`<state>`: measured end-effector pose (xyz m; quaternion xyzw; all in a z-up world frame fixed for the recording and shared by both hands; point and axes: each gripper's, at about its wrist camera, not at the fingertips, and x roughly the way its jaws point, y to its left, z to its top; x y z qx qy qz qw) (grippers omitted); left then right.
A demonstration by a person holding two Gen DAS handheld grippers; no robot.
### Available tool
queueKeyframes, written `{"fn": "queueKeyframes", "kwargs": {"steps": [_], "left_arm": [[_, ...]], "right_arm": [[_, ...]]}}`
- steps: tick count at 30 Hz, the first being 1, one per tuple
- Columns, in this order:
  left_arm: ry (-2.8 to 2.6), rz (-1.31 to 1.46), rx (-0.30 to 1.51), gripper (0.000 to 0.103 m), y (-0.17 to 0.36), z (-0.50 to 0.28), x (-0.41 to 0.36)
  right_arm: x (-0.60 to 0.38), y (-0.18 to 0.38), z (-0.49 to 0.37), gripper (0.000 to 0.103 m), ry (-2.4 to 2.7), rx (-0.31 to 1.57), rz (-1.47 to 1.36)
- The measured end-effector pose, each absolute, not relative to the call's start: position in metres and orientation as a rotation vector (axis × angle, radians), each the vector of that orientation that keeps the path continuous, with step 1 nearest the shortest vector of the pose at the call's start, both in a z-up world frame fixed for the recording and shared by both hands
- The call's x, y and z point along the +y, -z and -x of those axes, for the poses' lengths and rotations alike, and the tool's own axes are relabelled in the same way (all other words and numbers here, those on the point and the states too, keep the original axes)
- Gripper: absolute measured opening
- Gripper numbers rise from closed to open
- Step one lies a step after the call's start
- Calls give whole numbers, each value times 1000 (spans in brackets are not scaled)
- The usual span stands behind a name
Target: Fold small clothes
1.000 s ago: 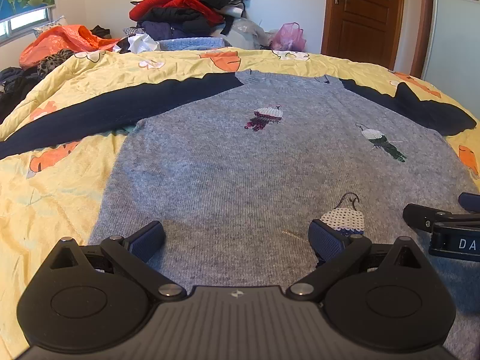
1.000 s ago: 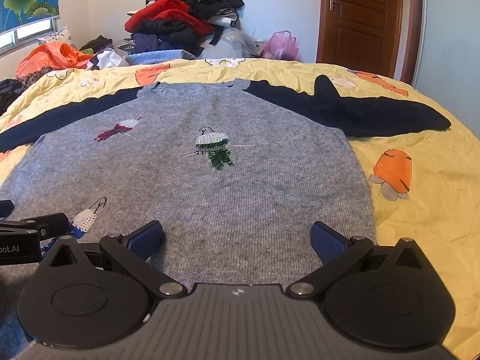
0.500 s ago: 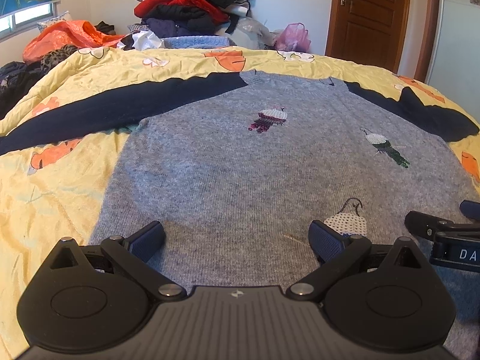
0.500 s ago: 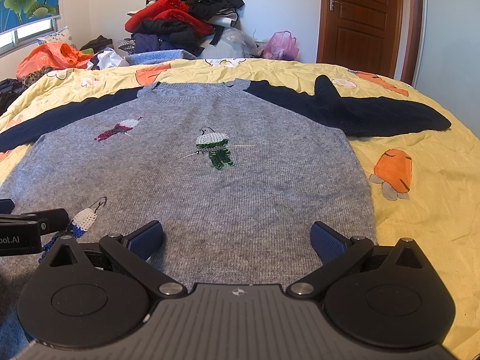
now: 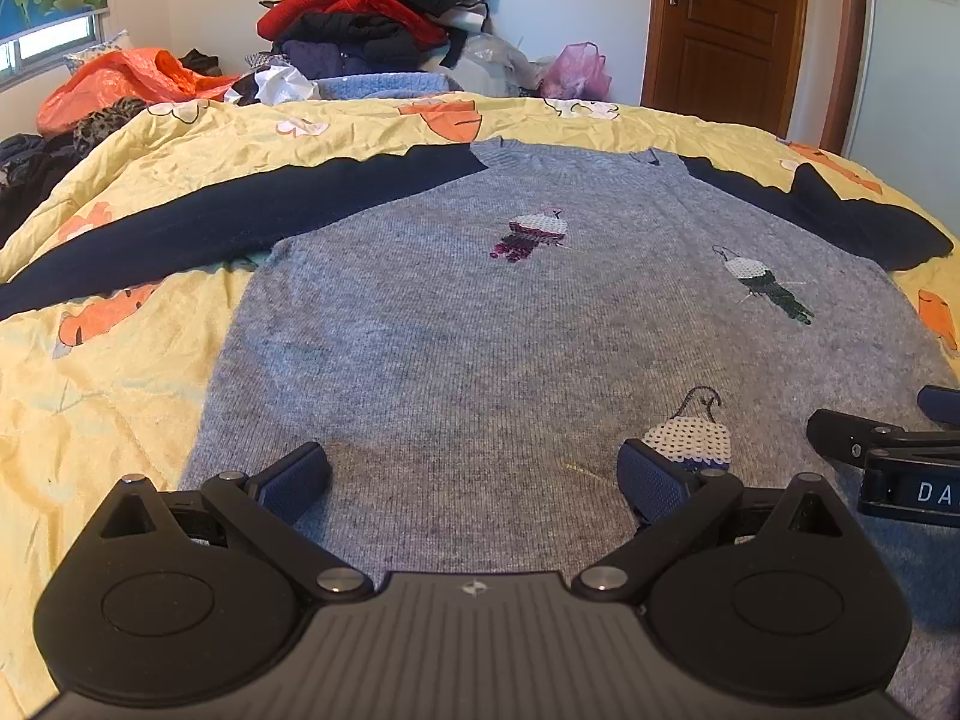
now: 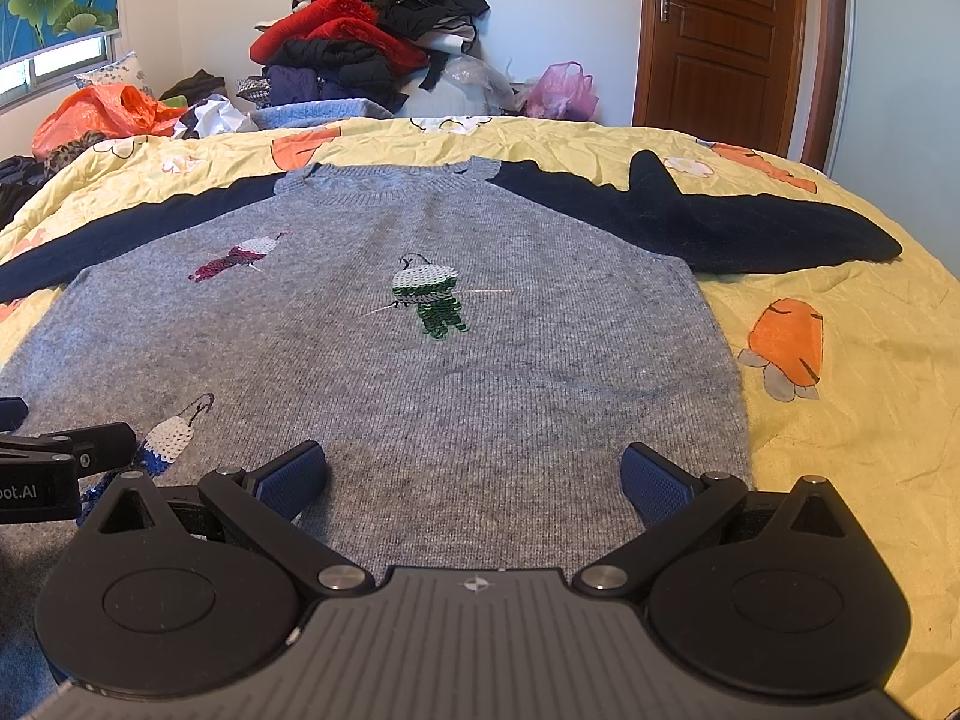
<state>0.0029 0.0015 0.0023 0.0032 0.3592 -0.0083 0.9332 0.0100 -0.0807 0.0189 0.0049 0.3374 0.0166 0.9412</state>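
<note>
A grey knit sweater (image 5: 480,348) (image 6: 456,384) with navy sleeves and sequin birds lies flat, front up, on a yellow bedspread. Both sleeves are spread outward. My left gripper (image 5: 474,480) is open over the sweater's lower left part, nothing between its fingers. My right gripper (image 6: 474,477) is open over the lower right part, near the sweater's right side edge. Each gripper's tip shows at the edge of the other's view: the right one (image 5: 882,456), the left one (image 6: 60,462). The hem lies hidden under the gripper bodies.
The yellow bedspread (image 5: 108,384) (image 6: 840,450) with orange carrot prints surrounds the sweater. A heap of clothes (image 5: 372,18) (image 6: 372,24) rises beyond the far edge, with an orange bag (image 5: 126,81) at far left. A brown door (image 6: 726,42) stands far right.
The left wrist view has tilted slightly, so the sweater sits a little lower in frame. The right gripper has hardly moved. Both stay open.
</note>
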Motion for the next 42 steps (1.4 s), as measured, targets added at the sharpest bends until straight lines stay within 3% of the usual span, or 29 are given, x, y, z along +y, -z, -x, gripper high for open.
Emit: {"fn": "queueKeyframes", "kwargs": {"steps": [42], "left_arm": [[18,-6,735,103,-2,-3,2]], "right_arm": [[-79,-19,-10,103,-28,695,2]]}}
